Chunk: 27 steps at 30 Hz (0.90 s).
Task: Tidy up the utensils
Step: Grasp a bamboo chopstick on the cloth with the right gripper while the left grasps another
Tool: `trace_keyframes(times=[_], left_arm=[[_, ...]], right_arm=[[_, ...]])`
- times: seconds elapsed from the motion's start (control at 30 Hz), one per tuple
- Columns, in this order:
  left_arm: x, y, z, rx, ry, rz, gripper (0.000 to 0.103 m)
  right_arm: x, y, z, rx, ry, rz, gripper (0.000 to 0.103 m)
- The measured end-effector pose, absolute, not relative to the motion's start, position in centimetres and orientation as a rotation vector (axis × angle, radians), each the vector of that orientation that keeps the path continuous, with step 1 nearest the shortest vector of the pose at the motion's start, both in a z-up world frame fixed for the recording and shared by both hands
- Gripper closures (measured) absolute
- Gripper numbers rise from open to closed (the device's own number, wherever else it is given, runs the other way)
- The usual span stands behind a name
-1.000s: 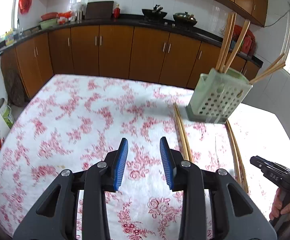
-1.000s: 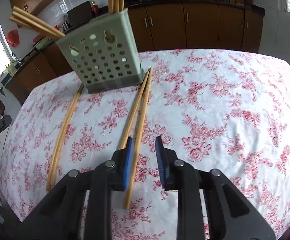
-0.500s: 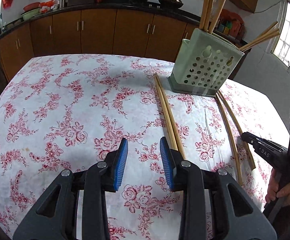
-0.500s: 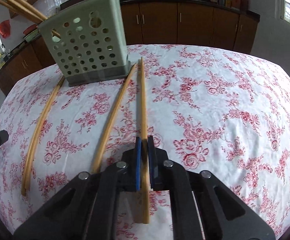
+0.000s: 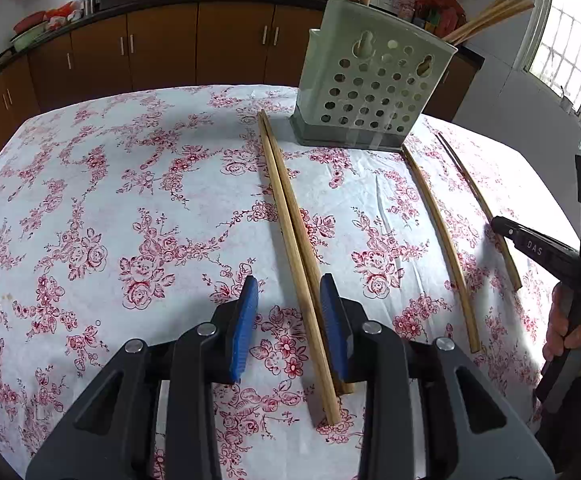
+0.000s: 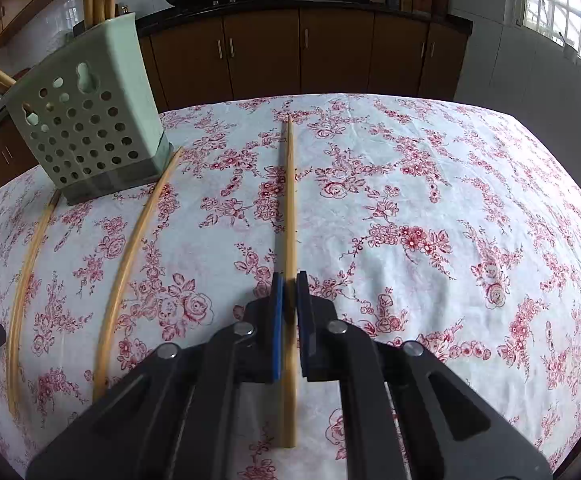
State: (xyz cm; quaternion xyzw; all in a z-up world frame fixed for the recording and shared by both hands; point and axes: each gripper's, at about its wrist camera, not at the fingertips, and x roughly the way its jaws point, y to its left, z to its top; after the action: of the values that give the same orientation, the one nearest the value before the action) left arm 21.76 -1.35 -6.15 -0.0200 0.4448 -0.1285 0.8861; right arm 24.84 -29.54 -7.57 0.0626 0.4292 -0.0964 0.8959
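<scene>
A pale green perforated utensil holder (image 5: 372,80) stands on the floral tablecloth and holds several wooden chopsticks; it also shows in the right wrist view (image 6: 90,128). My left gripper (image 5: 289,294) is open, its jaws on either side of a pair of chopsticks (image 5: 290,224) lying on the cloth. My right gripper (image 6: 289,286) is shut on one chopstick (image 6: 289,200), seemingly lifted at a slight angle above the cloth. Two more chopsticks (image 6: 130,256) lie to its left, near the holder. The right gripper also shows in the left wrist view (image 5: 538,246).
The table (image 5: 90,200) is covered with a white cloth with red flowers. Brown kitchen cabinets (image 5: 162,48) and a dark counter with pans run behind it. The table's edges fall away on all sides.
My left gripper moved right and forward, so the chopstick pair now lies between its open jaws. My right gripper closed on one chopstick and swung it away from its neighbour.
</scene>
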Motion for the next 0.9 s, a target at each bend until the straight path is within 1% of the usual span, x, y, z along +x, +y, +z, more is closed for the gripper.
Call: trace_keyframes(times=[0.17, 0.3, 0.53, 0.57, 0.63, 0.9], left_arm=[[21.7, -1.9, -6.4, -0.001, 0.928, -0.246, 0.073], [22.0, -1.4, -6.5, 0.000, 0.934, -0.211, 0.077], [22.3, -2.0, -6.5, 0.027, 0.920, -0.167, 0.078], [22.5, -2.2, -6.5, 0.029, 0.915, -0.152, 0.079], [22.9, -2.2, -6.7, 0.042, 0.906, -0.116, 0.093], [26.0, 2.8, -6.5, -0.005, 0.912, -0.003, 0.095]], right_arm=[[24.6, -29.1, -7.6, 0.138, 0.890, -0.193, 0.095], [24.4, -29.0, -7.6, 0.139, 0.889, -0.192, 0.095], [24.6, -29.1, -7.5, 0.136, 0.889, -0.195, 0.095], [24.7, -29.1, -7.5, 0.134, 0.889, -0.194, 0.094], [24.7, -28.9, -7.5, 0.122, 0.889, -0.191, 0.094], [25.3, -27.7, -7.5, 0.090, 0.888, -0.136, 0.095]])
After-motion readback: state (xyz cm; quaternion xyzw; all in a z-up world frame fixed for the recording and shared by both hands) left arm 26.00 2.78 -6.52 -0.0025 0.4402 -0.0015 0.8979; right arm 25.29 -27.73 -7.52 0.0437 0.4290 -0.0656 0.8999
